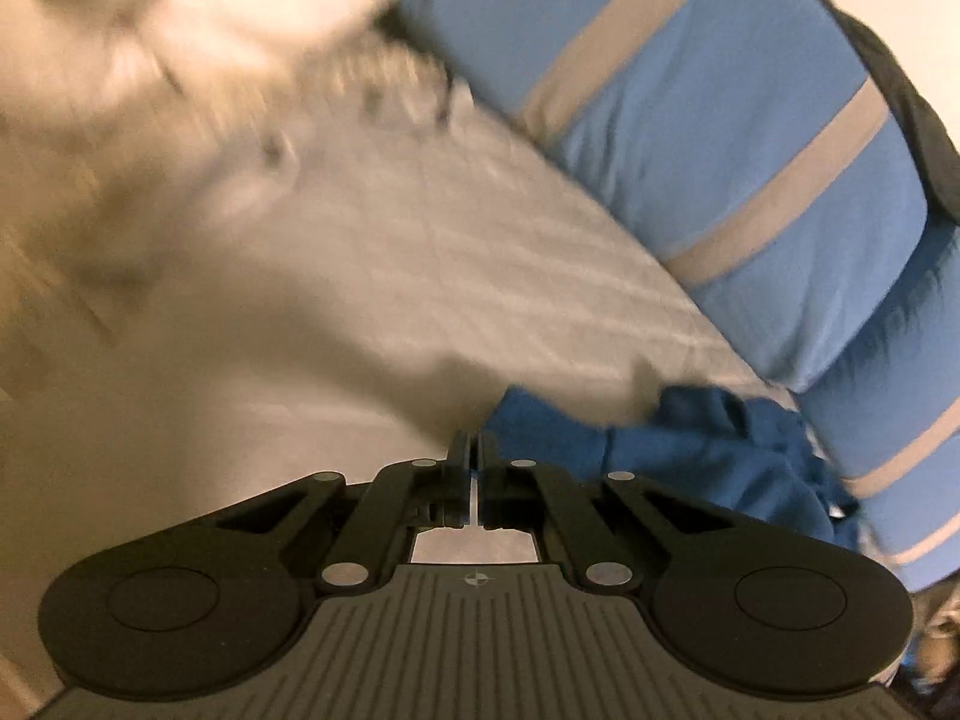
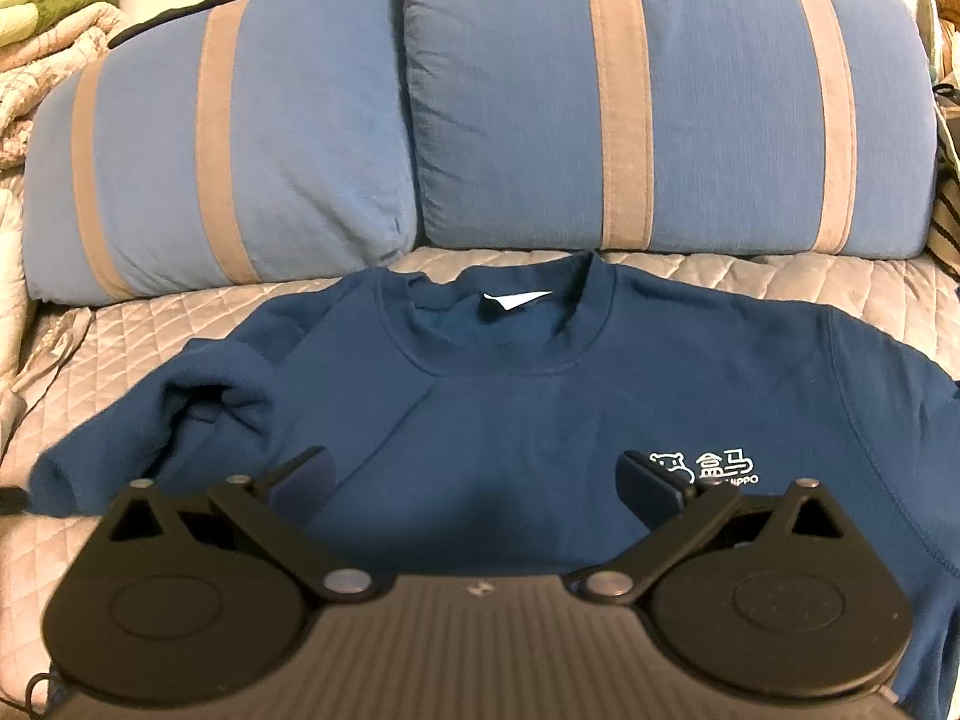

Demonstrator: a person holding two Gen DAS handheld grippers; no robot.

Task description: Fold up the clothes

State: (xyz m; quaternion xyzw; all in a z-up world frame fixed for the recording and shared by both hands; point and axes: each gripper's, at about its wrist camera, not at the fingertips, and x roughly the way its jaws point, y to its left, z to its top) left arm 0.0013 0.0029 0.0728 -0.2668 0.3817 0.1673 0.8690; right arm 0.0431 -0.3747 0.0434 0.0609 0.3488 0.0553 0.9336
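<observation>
A navy sweatshirt (image 2: pixel 516 420) lies spread face up on a quilted grey cover (image 2: pixel 150 330), its neck toward two blue cushions with tan stripes (image 2: pixel 660 102) that lean along the back. The right tongs (image 2: pixel 474 480) hover just above the chest of the garment, the jaws standing wide apart with nothing between them; the right finger sits right beside a small white logo (image 2: pixel 711 465) printed on the chest. One sleeve (image 2: pixel 180 414) is bunched and folded over at the left of that view, while the other shoulder lies flat.

The left wrist view shows what the right one misses: the left tongs (image 1: pixel 474 450) are drawn together with only a thin slit between the fingers, and a rumpled edge of the blue fabric (image 1: pixel 690 444) lies just ahead and to the right of the tips. Whether any cloth is pinched there cannot be told, since the picture is smeared by motion blur. The same striped cushions (image 1: pixel 720 138) run diagonally across it, so this tool is held rolled over relative to the sofa, while the right one is held level and squared to the collar (image 2: pixel 498 324). Pale quilted bedding (image 2: pixel 36 60) is heaped at the far left.
</observation>
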